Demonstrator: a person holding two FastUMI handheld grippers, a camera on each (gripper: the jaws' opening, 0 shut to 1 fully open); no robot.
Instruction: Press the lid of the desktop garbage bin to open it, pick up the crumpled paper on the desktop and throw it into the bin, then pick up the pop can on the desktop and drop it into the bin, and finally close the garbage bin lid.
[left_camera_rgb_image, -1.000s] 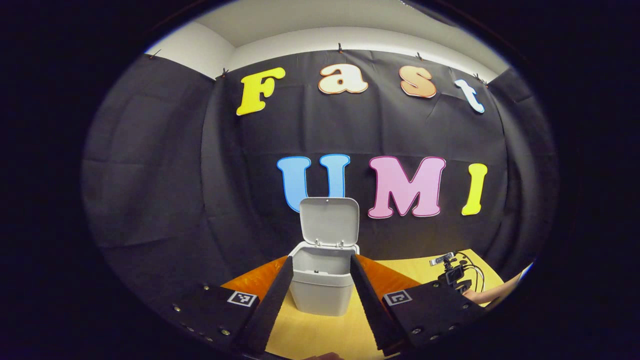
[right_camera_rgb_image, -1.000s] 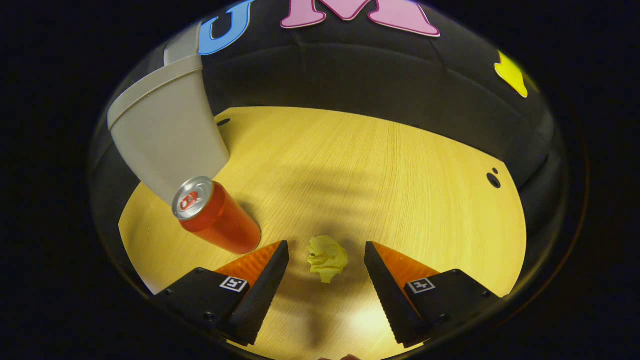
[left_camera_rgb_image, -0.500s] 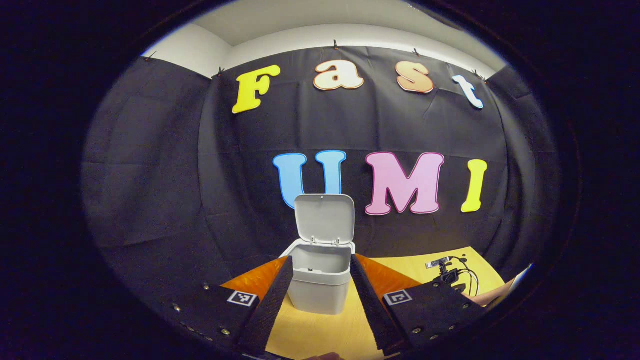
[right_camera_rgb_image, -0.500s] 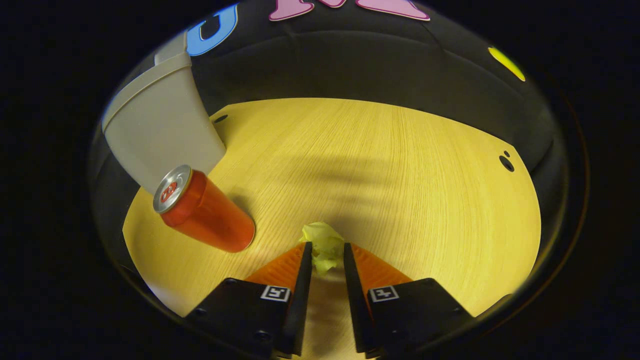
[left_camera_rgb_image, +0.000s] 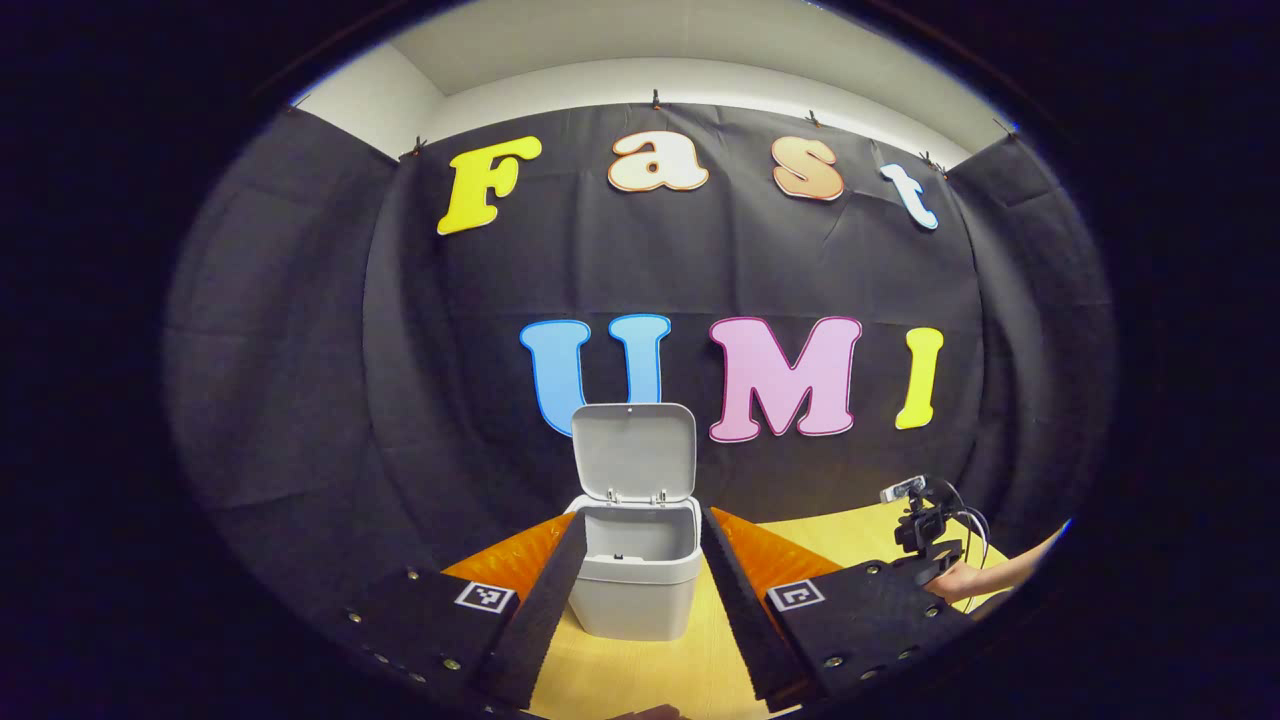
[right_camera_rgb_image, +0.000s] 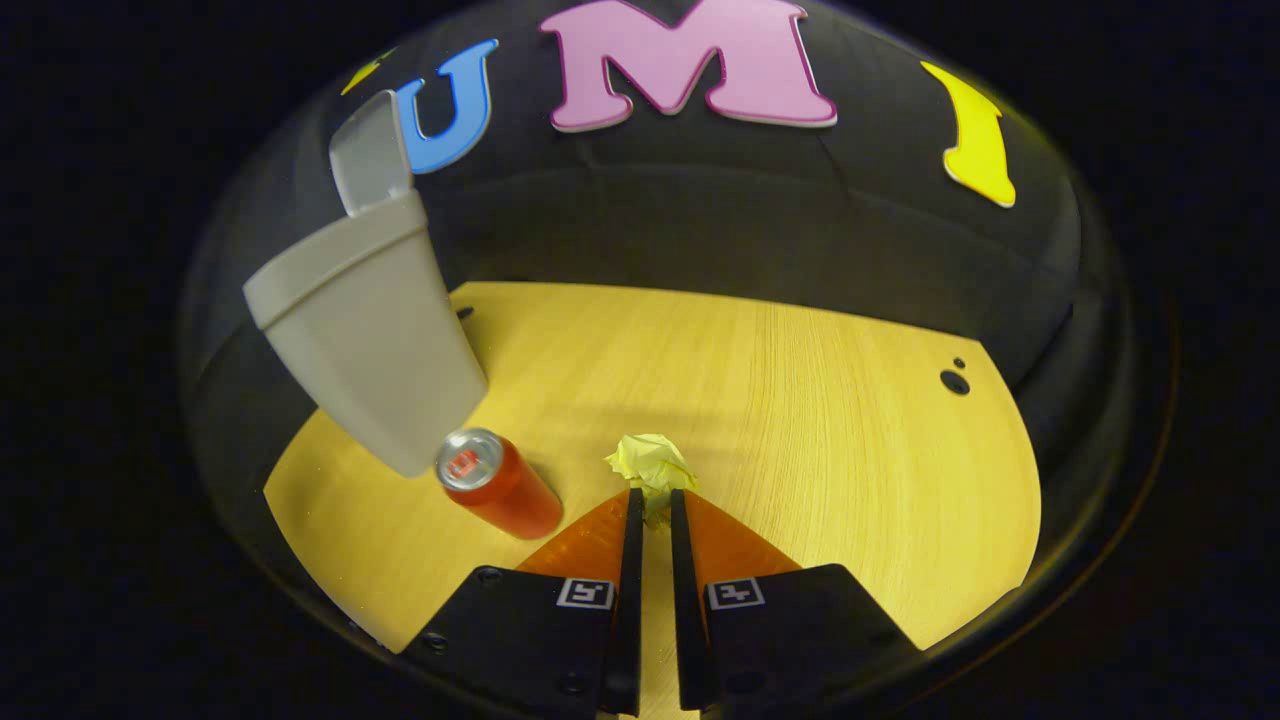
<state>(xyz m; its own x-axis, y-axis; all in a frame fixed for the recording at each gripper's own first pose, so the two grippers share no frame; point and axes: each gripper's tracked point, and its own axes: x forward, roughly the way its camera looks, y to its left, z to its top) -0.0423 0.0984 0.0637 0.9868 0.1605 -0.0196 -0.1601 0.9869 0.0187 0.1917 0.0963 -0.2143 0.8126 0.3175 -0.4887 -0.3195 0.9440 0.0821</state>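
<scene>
The grey desktop bin stands on the wooden table with its lid flipped up. My left gripper hangs open in front of it, the bin framed between its fingers but farther off. In the right gripper view, my right gripper is shut on the yellow crumpled paper, which sticks out past the fingertips and is lifted above the table. The red pop can stands upright to the left, just in front of the bin. The right gripper and the hand holding it show at the far right.
The wooden tabletop spreads to the right of the paper, with small dark holes near its far right edge. The black cloth wall stands close behind the bin and table.
My right gripper closed on the crumpled paper and has risen with it, so the can and table look smaller. The left gripper drifted slightly; the bin's lid stays up.
</scene>
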